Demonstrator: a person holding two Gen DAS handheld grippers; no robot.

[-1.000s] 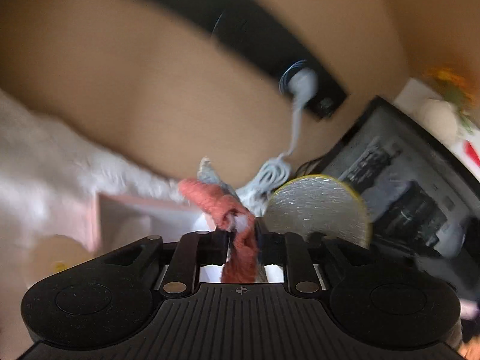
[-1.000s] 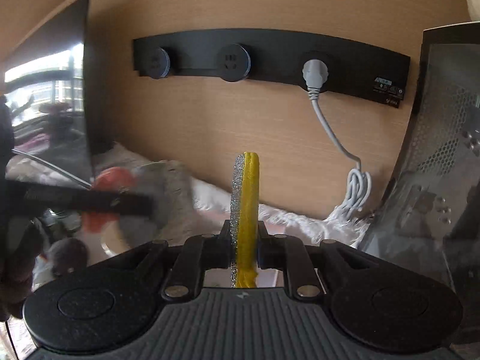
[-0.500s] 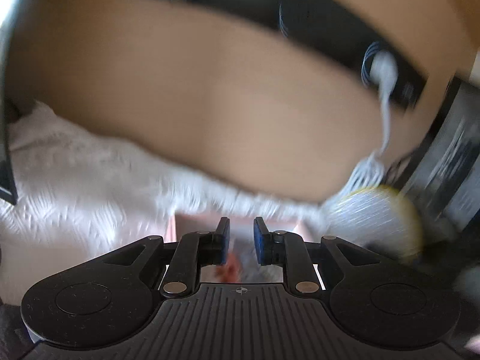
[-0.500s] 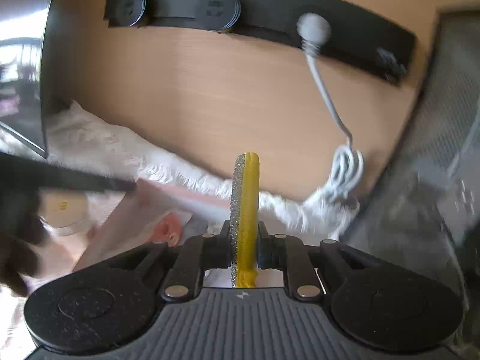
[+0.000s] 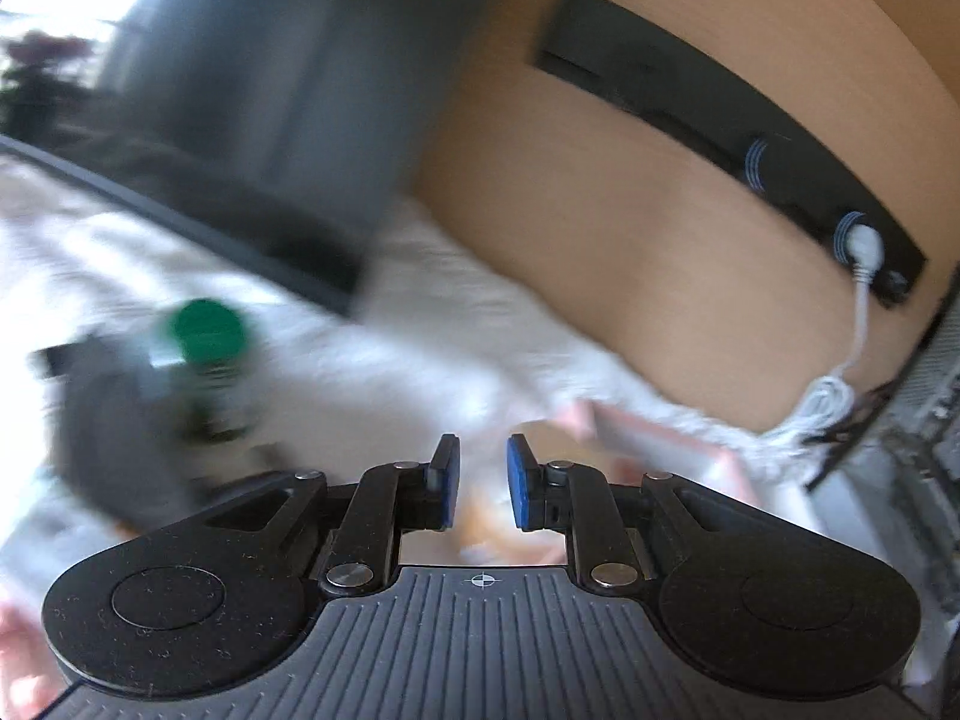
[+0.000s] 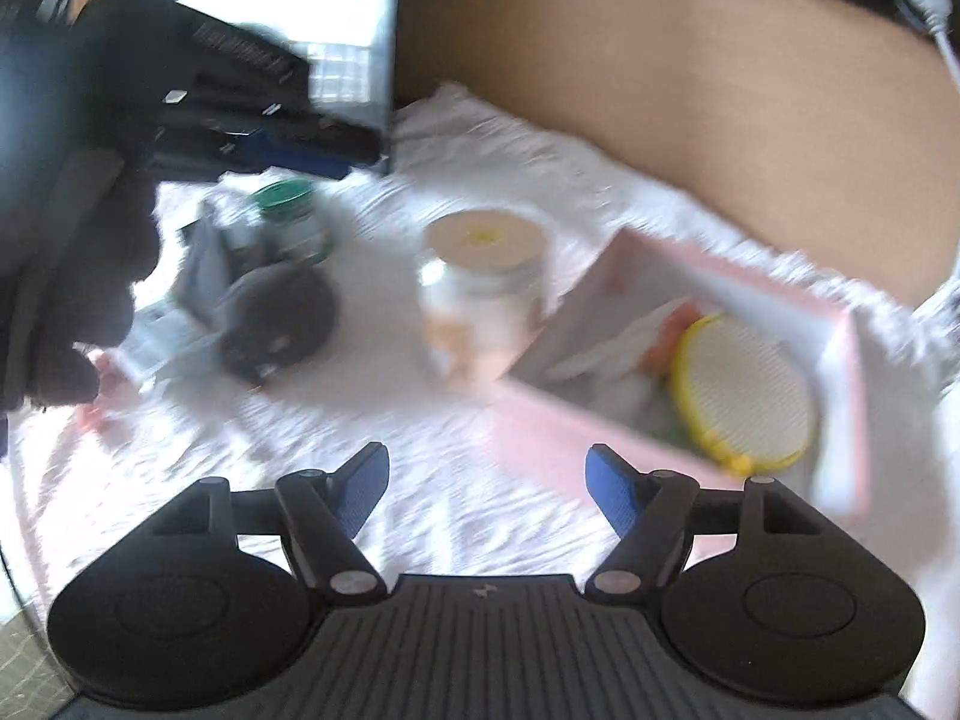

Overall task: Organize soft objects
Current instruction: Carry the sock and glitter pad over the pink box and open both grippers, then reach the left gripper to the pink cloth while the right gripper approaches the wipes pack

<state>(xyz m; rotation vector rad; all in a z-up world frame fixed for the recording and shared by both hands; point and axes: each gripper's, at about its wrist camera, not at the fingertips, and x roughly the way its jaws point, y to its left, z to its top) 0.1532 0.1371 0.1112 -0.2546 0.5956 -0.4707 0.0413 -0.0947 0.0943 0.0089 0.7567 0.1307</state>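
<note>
A round yellow-rimmed sponge pad point(image 6: 747, 390) lies in the pink box point(image 6: 846, 372) at the right, beside something orange-red point(image 6: 666, 336) that is mostly hidden. My right gripper point(image 6: 486, 489) is wide open and empty, above the white furry cloth in front of the box. My left gripper point(image 5: 483, 483) has its jaws a little apart and holds nothing; the pink box point(image 5: 678, 438) shows blurred past its fingertips. A grey soft object point(image 6: 258, 294) lies left of centre on the cloth.
A jar with a pale lid point(image 6: 480, 282) stands left of the box. A green-capped bottle point(image 6: 288, 210) lies by the grey object. A dark monitor point(image 6: 336, 42) stands at the back left. A white cable point(image 5: 840, 372) hangs from the wall socket strip.
The right gripper has opened and the yellow sponge pad now lies in the pink box. The left gripper let go of the orange-red cloth earlier and has swung left. Both views are blurred.
</note>
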